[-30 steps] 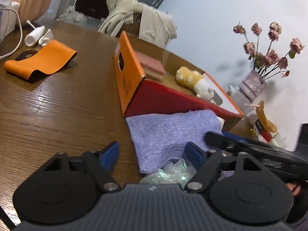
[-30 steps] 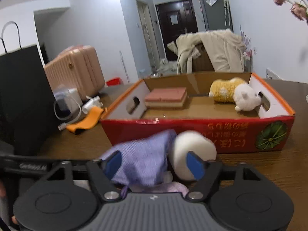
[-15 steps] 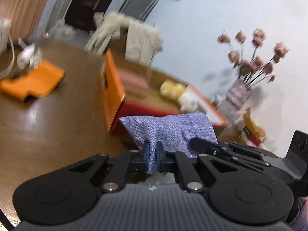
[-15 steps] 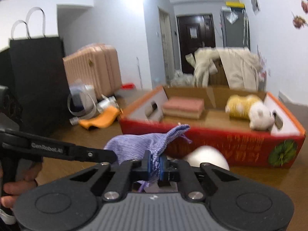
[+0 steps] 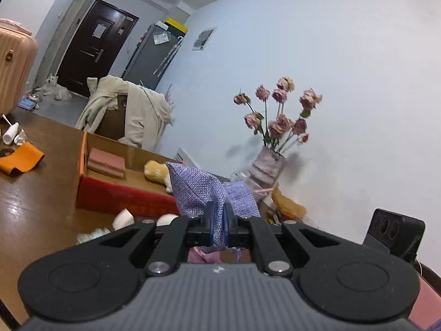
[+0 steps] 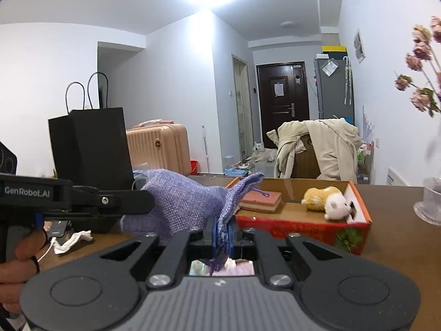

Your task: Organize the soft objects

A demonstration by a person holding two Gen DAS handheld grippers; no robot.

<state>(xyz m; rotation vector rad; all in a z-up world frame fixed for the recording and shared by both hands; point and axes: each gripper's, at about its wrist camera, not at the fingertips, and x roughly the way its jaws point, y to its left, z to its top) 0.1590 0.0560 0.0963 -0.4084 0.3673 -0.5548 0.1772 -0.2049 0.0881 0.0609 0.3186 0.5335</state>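
A: Brown wooden desk (image 5: 41,204) in a flat, with a dark door and a coat over a chair behind. What's being held?

B: The purple cloth (image 5: 198,190). The left gripper (image 5: 219,224) has its fingers pinched shut on 1 edge, and the right gripper (image 6: 222,233) is clamped on another edge, so the cloth hangs in the air between the 2, near the box (image 6: 355,218).

A: How far along?

B: Part done, I'd say. 1 pink pad (image 6: 260,201) and 1 plush toy (image 6: 328,201) lie in the box. The cloth isn't in yet, and 2 white round things (image 5: 124,218) plus some clear wrap sit on the desk by the box's front wall.
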